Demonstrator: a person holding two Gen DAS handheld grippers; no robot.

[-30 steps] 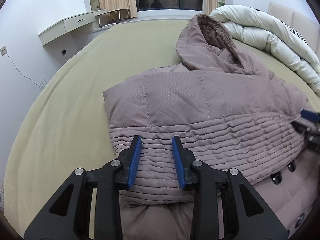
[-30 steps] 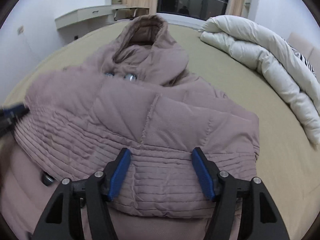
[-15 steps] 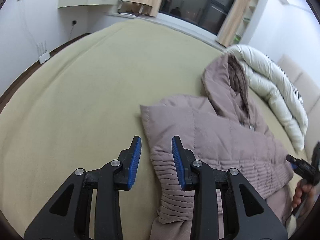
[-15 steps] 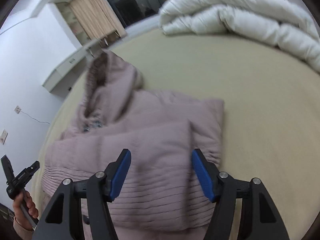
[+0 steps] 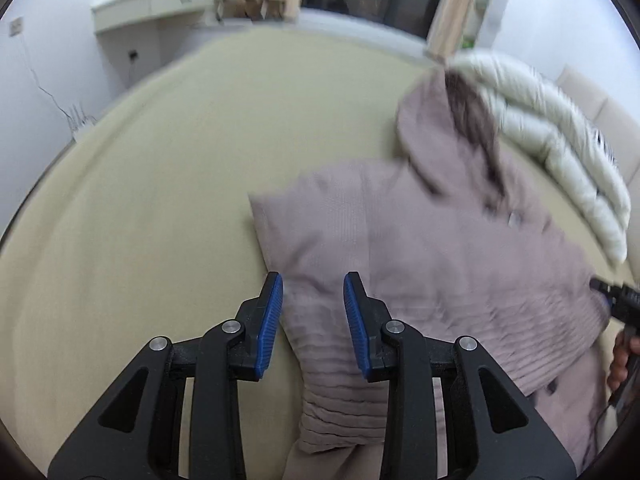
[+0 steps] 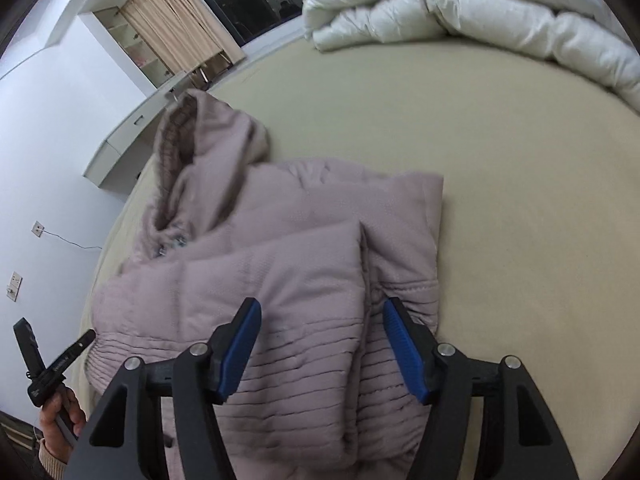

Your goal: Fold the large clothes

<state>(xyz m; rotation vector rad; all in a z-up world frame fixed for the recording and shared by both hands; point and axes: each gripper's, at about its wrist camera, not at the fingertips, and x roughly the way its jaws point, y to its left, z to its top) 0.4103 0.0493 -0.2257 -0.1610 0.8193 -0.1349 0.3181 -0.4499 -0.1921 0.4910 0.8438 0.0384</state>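
Left wrist view: the left gripper [image 5: 313,316] points forward and down over the bed [image 5: 168,184], its blue-padded jaws parted by a narrow gap with nothing pressed between them. They hover above the left edge of the mauve puffer jacket [image 5: 420,264], which lies on the bed with both sleeves folded in across its body and its hood [image 5: 444,120] pointing toward the white duvet [image 5: 560,136] heaped just beyond it. At the jacket's far right side the right gripper [image 5: 612,300] shows, held by a hand [image 5: 622,360]. A second ago these jaws sat over the middle of the ribbed cuff; now the jacket's edge lies under them and the view is blurred.

Right wrist view: the right gripper [image 6: 322,348] tilts down over the ribbed sleeve cuffs of the jacket [image 6: 280,280], jaws standing wide and gripping nothing; they have just been opening slightly, with only fabric below them. The jacket lies on the bed [image 6: 520,200], well short of the duvet [image 6: 460,12]. Left of the jacket, a hand [image 6: 60,420] holds the left gripper [image 6: 52,356] upright, clear of the cloth. Compared with a second ago, the view has rolled, so the hood [image 6: 200,132] now leans toward the upper left.
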